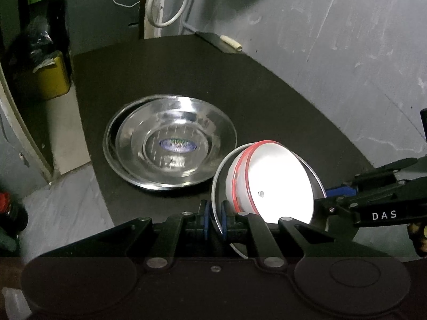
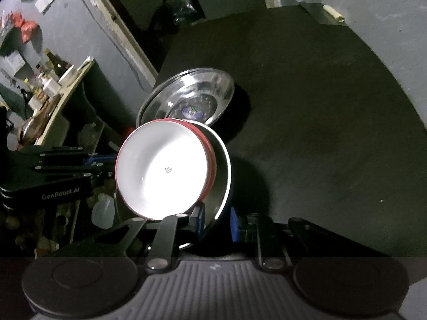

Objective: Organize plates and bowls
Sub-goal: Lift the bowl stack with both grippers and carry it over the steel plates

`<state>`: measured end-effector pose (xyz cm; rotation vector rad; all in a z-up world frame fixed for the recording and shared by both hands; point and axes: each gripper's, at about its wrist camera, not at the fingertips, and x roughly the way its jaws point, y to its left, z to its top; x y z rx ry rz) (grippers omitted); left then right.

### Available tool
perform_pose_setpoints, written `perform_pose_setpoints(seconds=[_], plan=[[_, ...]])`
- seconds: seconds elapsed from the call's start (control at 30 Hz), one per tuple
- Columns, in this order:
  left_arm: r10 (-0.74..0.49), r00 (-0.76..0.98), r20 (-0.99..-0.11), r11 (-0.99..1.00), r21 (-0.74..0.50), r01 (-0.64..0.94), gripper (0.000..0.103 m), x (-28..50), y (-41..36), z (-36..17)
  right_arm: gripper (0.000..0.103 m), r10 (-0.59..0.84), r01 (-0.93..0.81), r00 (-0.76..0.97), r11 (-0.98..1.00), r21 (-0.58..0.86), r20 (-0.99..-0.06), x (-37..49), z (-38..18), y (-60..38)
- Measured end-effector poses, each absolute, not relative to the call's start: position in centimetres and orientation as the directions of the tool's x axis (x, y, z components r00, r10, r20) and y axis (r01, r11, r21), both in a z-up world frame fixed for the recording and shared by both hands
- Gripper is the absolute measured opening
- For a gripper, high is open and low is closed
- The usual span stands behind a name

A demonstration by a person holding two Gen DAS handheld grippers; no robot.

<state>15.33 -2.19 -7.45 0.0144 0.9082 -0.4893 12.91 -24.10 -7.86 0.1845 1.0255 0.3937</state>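
You hold a steel bowl with a white bowl inside it, tilted, between both grippers.

Your left gripper (image 1: 214, 222) has its fingers closed on the rim of the steel bowl (image 1: 217, 186), and your right gripper (image 2: 216, 222) has its fingers closed on the opposite rim. The white bowl (image 1: 283, 184) with the red edge sits inside it. Two stacked steel plates (image 1: 170, 144) lie on the dark counter (image 1: 267, 93), just beside the held bowls, near the counter's left edge.

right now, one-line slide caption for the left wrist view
Left hand-held gripper pinches the rim of a tilted steel plate carrying a red-rimmed white bowl, beside stacked steel dishes.
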Motion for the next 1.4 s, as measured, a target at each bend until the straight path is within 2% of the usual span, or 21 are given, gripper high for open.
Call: perform_pose_setpoints(seconds=[0.67, 1.4], plan=[[-0.425, 0.571, -0.702, 0.899, -0.252, 0.359, 0.005, 21.6, -2.8, -5.6, 0.022, 0.401, -0.195, 0.522, 0.916, 0.352, -0.753, 18.6, -5.8, -26.2], [-0.351, 0.579, -0.736, 0.936, -0.267, 0.228, 0.005, 25.5, 0.2, -6.7, 0.022, 0.427, -0.267, 0.468, 0.903, 0.337, -0.774, 24.9, -6.3, -22.5]])
